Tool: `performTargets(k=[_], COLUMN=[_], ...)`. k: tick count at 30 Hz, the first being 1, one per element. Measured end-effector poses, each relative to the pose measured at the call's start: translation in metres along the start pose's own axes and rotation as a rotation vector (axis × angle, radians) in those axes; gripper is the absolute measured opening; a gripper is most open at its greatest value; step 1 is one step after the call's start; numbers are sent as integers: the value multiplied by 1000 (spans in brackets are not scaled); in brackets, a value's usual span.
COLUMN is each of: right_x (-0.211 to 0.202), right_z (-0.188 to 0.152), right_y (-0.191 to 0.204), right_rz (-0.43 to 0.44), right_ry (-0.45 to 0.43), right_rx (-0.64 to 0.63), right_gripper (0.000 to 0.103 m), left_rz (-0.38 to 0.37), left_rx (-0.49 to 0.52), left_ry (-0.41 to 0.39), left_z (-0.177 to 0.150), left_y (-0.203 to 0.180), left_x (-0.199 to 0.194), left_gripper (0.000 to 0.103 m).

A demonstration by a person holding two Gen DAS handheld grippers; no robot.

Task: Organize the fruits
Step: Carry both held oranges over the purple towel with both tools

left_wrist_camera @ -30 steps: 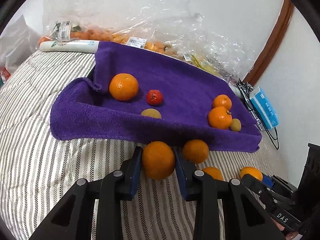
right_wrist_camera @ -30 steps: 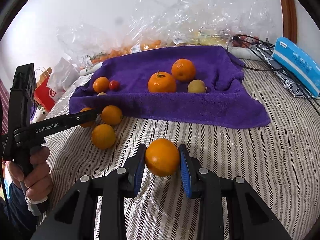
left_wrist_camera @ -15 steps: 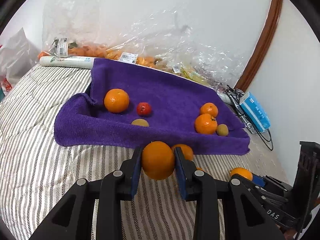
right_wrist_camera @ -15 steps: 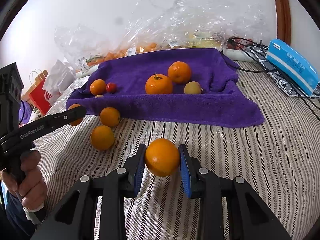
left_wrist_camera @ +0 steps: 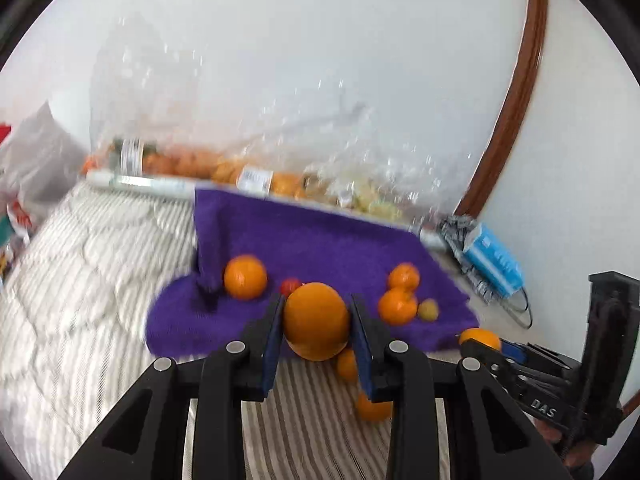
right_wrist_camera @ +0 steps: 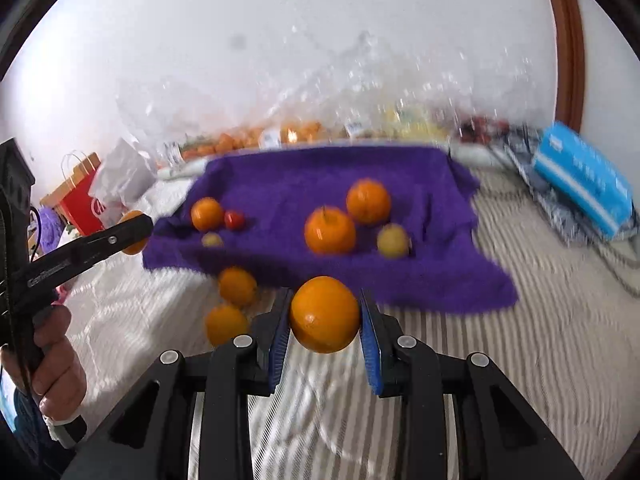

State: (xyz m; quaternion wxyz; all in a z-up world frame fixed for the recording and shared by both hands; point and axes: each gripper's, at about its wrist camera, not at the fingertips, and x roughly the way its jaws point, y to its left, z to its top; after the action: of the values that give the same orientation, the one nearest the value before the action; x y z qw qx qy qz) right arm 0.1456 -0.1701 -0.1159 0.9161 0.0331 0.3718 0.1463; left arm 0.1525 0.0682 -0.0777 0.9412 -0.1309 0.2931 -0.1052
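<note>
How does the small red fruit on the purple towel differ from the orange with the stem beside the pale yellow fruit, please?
The small red fruit is red and much smaller; the stemmed orange is orange and far bigger. The red fruit lies on the towel's left part, the orange nearer its middle. Both rest on the purple towel, untouched.

Fuzzy purple towel [right_wrist_camera: 304,184], glossy orange [right_wrist_camera: 324,314], crinkly clear plastic bags [left_wrist_camera: 280,148]
</note>
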Motion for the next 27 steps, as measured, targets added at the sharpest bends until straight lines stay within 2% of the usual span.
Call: performTargets(k=[3, 8, 10, 12, 15, 18, 22, 24, 27], right_x=[1, 8, 11, 13, 22, 32, 50, 58, 62], right_z=[20, 47, 57, 67, 82, 87, 77, 73, 71], right_y=[5, 14, 16, 18, 18, 14, -1, -8, -15], right_rz=[4, 16, 21, 18, 5, 13, 20, 6, -12], right_ry=[-19, -62, -73, -91, -116, -118, -101, -68, -67], right_rx=[2, -17, -24, -32, -54, -56, -26, -11, -2], right_gripper=[33, 33, 33, 33, 33, 33, 33, 33, 33], left_rz=[-3, 31, 18, 20, 49, 49, 77, 69, 83], left_rx=[-12, -46, -45, -31, -36, -47, -47, -57, -55], left_ry=[-30, -27, -35, -49, -22, -1, 37, 50, 55], left_z=[18, 41, 46, 50, 52, 46, 32, 30, 27], left_y=[3, 11, 11, 8, 5, 9, 15, 17, 20], left_x=[-3, 10, 15, 25, 48, 65, 82, 87, 92], left_gripper=[30, 30, 30, 30, 30, 30, 30, 30, 30])
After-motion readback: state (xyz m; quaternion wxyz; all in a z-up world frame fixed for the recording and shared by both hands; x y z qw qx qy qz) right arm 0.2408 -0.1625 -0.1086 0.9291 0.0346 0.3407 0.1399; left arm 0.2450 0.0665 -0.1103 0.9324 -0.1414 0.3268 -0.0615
